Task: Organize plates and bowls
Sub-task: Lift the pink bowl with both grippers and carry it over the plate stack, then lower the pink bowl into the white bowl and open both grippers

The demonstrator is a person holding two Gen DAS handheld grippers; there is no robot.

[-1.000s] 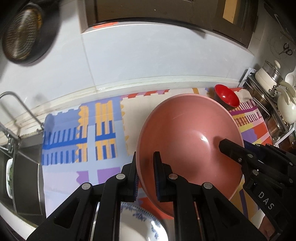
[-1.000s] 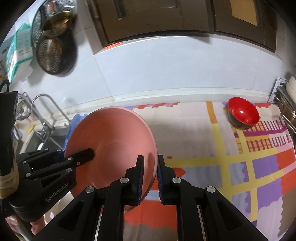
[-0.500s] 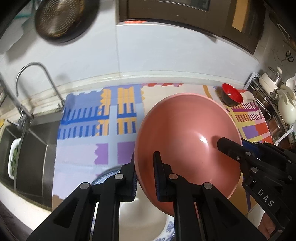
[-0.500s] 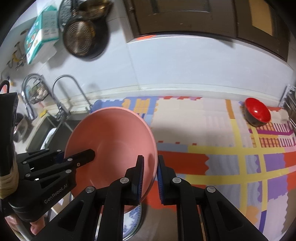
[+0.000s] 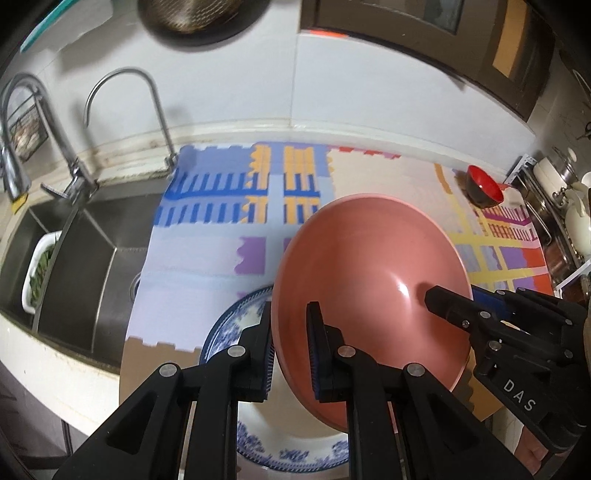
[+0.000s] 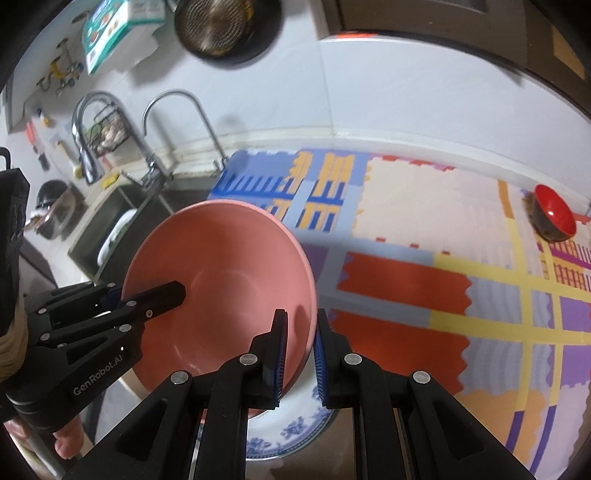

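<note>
1. Your pink bowl point(image 5: 373, 273) covers much of the blue-patterned plate point(image 5: 236, 321) underneath.
2. The plate's near rim is hidden behind your left gripper point(image 5: 290, 354).
3. The pan point(image 5: 192, 18) on the wall runs off the top edge.

Pink bowl point(image 5: 369, 266): smooth glazed surface, glossy, with a bright highlight just beside the right gripper point(image 5: 436, 295) tip; blue-and-white plate point(image 5: 295, 435) under it equally glossy, ceramic-looking. Gripper bodies matt black plastic with ribbed blue pads point(image 6: 320, 354) and metal rivets. Sink point(image 5: 85, 266) left of the pink bowl: brushed steel; faucet point(image 5: 147, 107) polished; patterned mat point(image 6: 406, 280) matt.
</note>
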